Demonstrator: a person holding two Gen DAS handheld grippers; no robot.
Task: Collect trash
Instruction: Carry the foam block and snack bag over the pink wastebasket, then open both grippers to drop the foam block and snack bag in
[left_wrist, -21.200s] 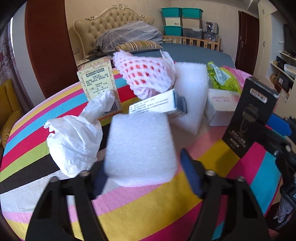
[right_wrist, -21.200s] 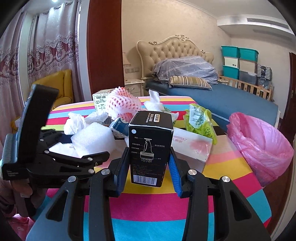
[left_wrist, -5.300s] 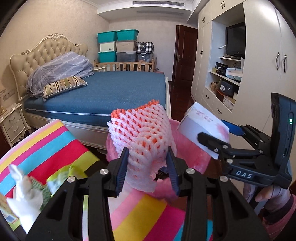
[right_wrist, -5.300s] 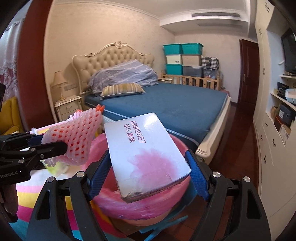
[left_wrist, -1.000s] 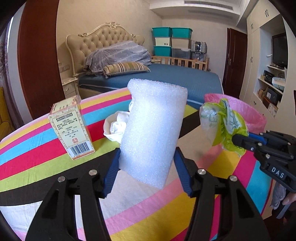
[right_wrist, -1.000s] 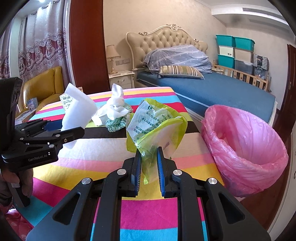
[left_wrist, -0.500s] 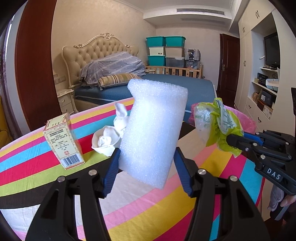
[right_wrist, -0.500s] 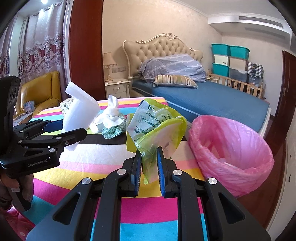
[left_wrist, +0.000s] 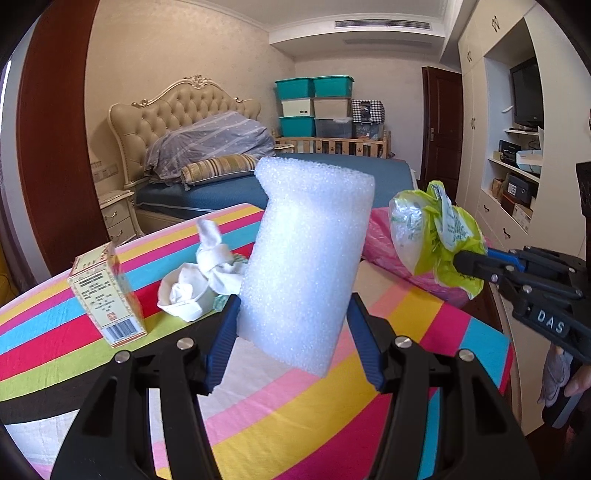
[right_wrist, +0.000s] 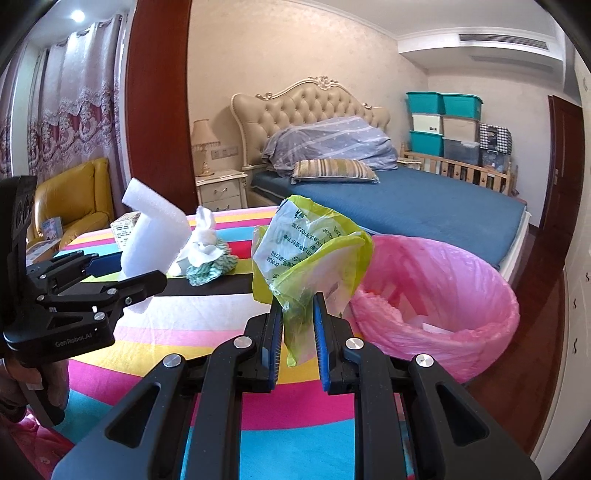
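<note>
A white foam block (left_wrist: 306, 258) is clamped between the half-open jaws of the left gripper (left_wrist: 295, 343). A green plastic wrapper (right_wrist: 314, 254) is pinched by the nearly closed right gripper (right_wrist: 297, 332). Beyond its jaws, to the right, the pink trash bag (right_wrist: 443, 295) is seen; a striped tablecloth (left_wrist: 332, 413) lies below, a bed (right_wrist: 406, 203) behind.

Green bag pinched beside the pink bin

At lower centre the right gripper (right_wrist: 297, 325) clamps a crumpled green plastic bag (right_wrist: 310, 251). The pink-lined trash bin (right_wrist: 439, 291) sits at right; at left, the left gripper (right_wrist: 122, 273) holds white foam (right_wrist: 153, 236)
</note>
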